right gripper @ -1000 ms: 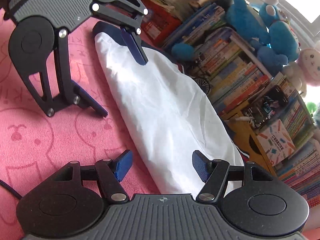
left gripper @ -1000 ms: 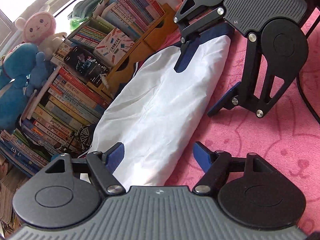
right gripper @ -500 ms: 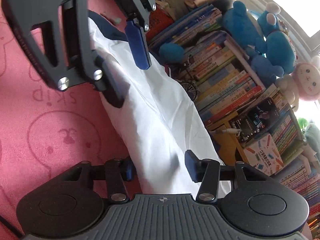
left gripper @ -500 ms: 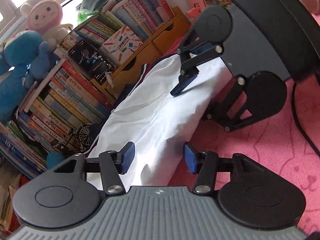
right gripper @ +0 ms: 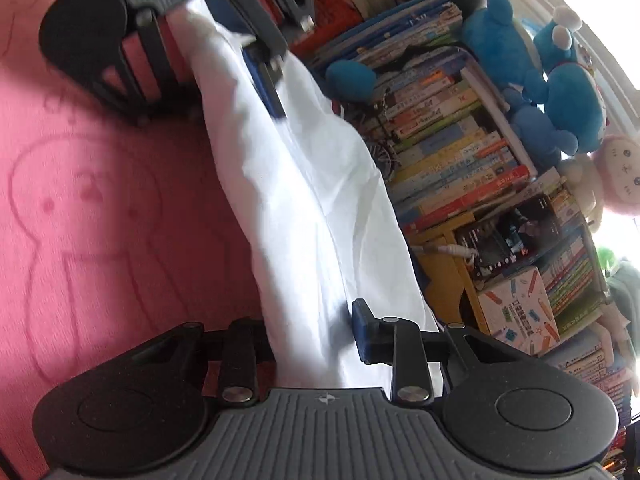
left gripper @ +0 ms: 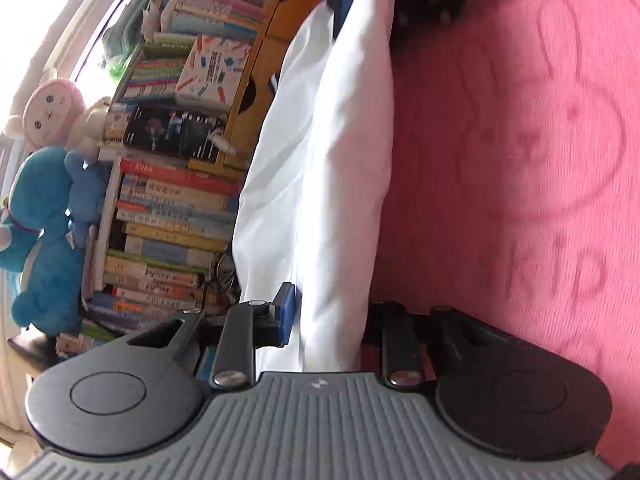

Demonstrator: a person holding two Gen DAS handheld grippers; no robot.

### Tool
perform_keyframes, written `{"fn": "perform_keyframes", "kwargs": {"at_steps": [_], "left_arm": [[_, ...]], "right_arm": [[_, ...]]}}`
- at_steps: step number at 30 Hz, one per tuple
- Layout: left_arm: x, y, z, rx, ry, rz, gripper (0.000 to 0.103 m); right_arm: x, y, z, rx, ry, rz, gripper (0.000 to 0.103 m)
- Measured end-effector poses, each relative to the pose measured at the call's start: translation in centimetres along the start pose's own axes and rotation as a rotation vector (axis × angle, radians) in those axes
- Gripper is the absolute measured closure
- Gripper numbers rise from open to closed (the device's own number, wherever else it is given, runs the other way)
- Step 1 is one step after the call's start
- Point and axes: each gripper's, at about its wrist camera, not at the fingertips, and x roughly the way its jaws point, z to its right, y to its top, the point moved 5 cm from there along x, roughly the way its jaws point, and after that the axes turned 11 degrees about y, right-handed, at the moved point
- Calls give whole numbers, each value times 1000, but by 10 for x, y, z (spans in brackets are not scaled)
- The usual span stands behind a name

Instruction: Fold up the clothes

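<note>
A white garment (left gripper: pixel 320 168) lies in a long folded strip on a pink blanket (left gripper: pixel 520 160), with a stack of books (left gripper: pixel 168 216) just beside its far edge. The left gripper (left gripper: pixel 328 316) sits at one end of the strip, its jaws closing, with a thick fold of the cloth between them and the blue pad pressed against the fabric's side. At the other end of the garment, the right gripper (right gripper: pixel 316 332) does the same: its jaws are closing with the white cloth bunched between them, one blue pad against the fabric and the other finger hidden under the fold. Each gripper shows in the other's view at the far end of the garment (in the left wrist view only a dark, blurred part of it at the top edge).

Beside the garment, on the side away from the blanket's printed rabbit outlines, the books are piled flat, spines out, around a yellow wooden shelf (right gripper: pixel 452 276). Blue plush toys (right gripper: pixel 560 88) and a pink-and-white plush toy (right gripper: pixel 620 176) sit beyond the books, by a bright window. The garment's middle rests on the blanket, creased along its length.
</note>
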Motion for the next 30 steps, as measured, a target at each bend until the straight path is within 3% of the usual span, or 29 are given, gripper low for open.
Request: {"fn": "perform_keyframes", "kwargs": {"at_steps": [4,6,8,10,15,19,24,27,30], "left_arm": [[17,-55,-12,-63,18,-167,88],[22,-56,-11,-95,32,-189,101],[25,-50,-7,-76,83,-194,100],[26,-49,-16,-123,104,-211,100],[-12,-47,-61,-175,201,-154,99],[-83,-49,-92,-224,261,-89,99],[-161,-65,-55,-165,171,-87,96],[-181,-77,-13,-99,80,-116,94],[-187,-89,15,-53,51,-137,94]], "right_arm": [[8,-39,19,85,-30,-70,81],[12,-43,21,109,-37,-82,84],[18,-40,17,87,-49,-99,93],[21,-38,17,51,-69,-128,94],[-16,-34,19,-106,-208,-111,97],[-90,-26,16,-128,-267,-33,97],[-172,-36,-38,-150,-221,7,96],[-185,-52,-79,-149,-152,-29,96],[-183,-67,-110,-148,-102,-67,95]]}}
